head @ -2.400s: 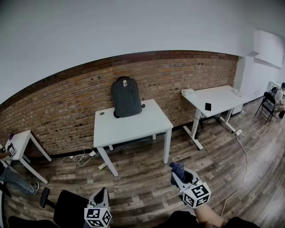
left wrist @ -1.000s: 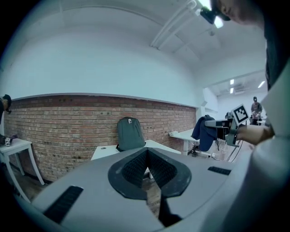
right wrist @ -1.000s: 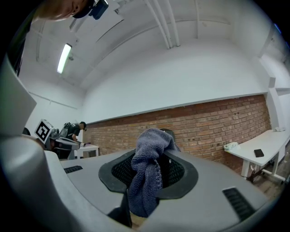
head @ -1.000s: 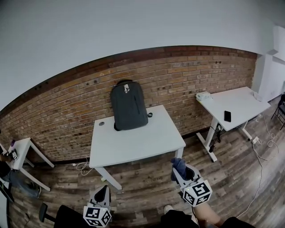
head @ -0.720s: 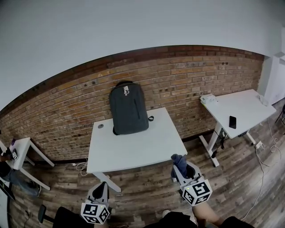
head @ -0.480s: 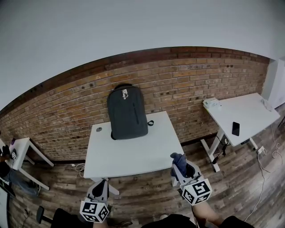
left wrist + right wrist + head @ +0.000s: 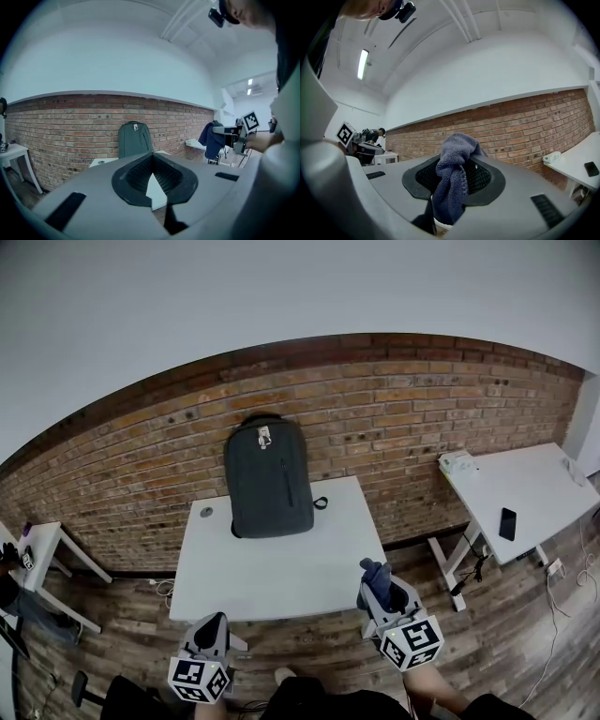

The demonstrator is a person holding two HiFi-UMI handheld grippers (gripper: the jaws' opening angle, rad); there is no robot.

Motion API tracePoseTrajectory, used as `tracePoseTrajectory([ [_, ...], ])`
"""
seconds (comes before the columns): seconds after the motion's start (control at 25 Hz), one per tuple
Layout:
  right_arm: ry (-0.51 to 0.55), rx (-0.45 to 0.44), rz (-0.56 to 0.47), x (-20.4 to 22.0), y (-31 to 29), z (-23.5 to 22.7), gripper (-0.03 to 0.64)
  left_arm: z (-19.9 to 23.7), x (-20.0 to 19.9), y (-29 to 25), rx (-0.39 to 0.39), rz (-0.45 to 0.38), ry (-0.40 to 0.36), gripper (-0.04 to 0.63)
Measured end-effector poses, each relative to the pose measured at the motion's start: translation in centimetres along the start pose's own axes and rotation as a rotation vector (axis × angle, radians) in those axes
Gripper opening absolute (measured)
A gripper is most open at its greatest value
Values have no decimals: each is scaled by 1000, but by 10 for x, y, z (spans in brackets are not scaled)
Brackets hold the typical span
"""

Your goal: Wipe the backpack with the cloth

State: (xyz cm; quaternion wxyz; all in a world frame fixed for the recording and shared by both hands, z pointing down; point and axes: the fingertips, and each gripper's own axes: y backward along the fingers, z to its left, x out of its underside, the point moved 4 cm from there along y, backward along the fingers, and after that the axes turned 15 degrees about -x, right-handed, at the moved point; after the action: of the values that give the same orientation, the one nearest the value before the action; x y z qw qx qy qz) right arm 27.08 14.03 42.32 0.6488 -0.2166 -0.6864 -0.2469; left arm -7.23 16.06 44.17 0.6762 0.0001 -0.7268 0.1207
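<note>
A white rectangular worktop point(image 7: 281, 568) stands against a red-brown brick wall point(image 7: 394, 399) on a floor of dark wooden planks point(image 7: 122, 634); above the brick the wall is plain and pale. A second worktop point(image 7: 534, 488), also white, stands to the right and carries a dark phone point(image 7: 507, 523). A small white table point(image 7: 37, 540) stands far to the left.

The backpack point(image 7: 270, 479) stands upright at the rear edge of the worktop, its back leaning on the brick. It is dark grey, smooth and rounded at the top, with a light tag near its handle.

Both grippers are held low at the near side of the worktop, well apart from the backpack and pointing towards the wall. The left hand-held gripper point(image 7: 153, 159) has its ribbed black pads brought together at the tips, with nothing between them. The right hand-held gripper point(image 7: 454, 161) is clamped on the cloth point(image 7: 452, 187), a dark blue, soft, knitted-looking rag. The cloth bunches above the jaws and hangs down in a fold in front of them. In the head view it shows as a dark tuft at the gripper's tip.
</note>
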Motion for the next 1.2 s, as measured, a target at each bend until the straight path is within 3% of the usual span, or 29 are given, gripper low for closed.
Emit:
tracePoseTrajectory([
  [0.56,32,-5,19,1,-90,-42,111,29,-16,-108,44,-18,-2,-12],
  [1.2,54,18,47,2,-235,-69,112,113,-32,-252,128,25,8,-12],
])
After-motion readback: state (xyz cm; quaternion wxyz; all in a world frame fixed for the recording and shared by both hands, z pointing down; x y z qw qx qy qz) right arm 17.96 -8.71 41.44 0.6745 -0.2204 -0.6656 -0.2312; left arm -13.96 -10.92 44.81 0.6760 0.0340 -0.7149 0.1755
